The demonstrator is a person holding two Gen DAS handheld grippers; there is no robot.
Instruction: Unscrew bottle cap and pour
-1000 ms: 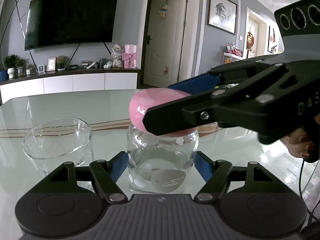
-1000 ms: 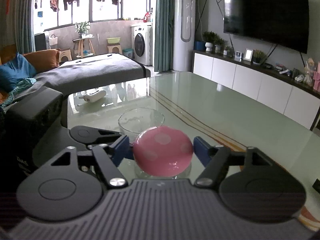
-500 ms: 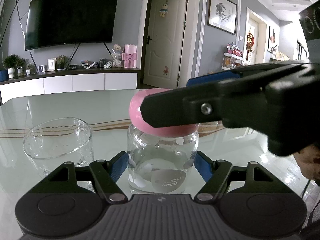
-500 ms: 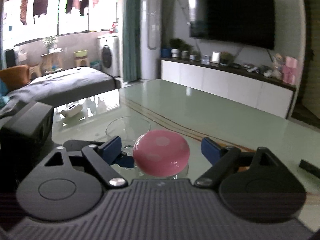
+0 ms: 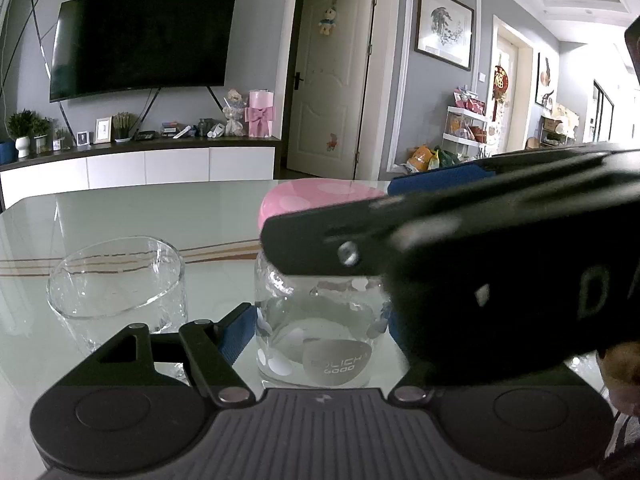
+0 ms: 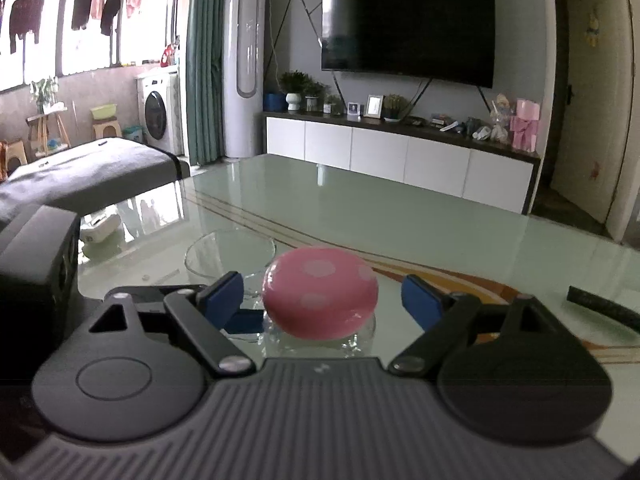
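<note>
A clear glass bottle (image 5: 320, 332) with a pink dotted cap (image 5: 316, 200) stands on the glass table. My left gripper (image 5: 320, 328) is shut on the bottle's body. My right gripper (image 6: 322, 294) is open around the pink cap (image 6: 320, 294), with a gap between each blue pad and the cap. In the left wrist view the right gripper's black finger (image 5: 440, 240) crosses in front of the cap. An empty clear drinking glass (image 5: 116, 284) stands just left of the bottle; it also shows in the right wrist view (image 6: 230, 256).
The glossy green glass table (image 6: 400, 220) stretches toward a white TV cabinet (image 6: 400, 156). A black strip (image 6: 604, 308) lies on the table at the right. A grey sofa (image 6: 80, 172) is beyond the table's left edge.
My right gripper has turned around the cap, so its view swung from the window toward the TV, and its pads have opened off the cap. The left gripper and bottle stayed still.
</note>
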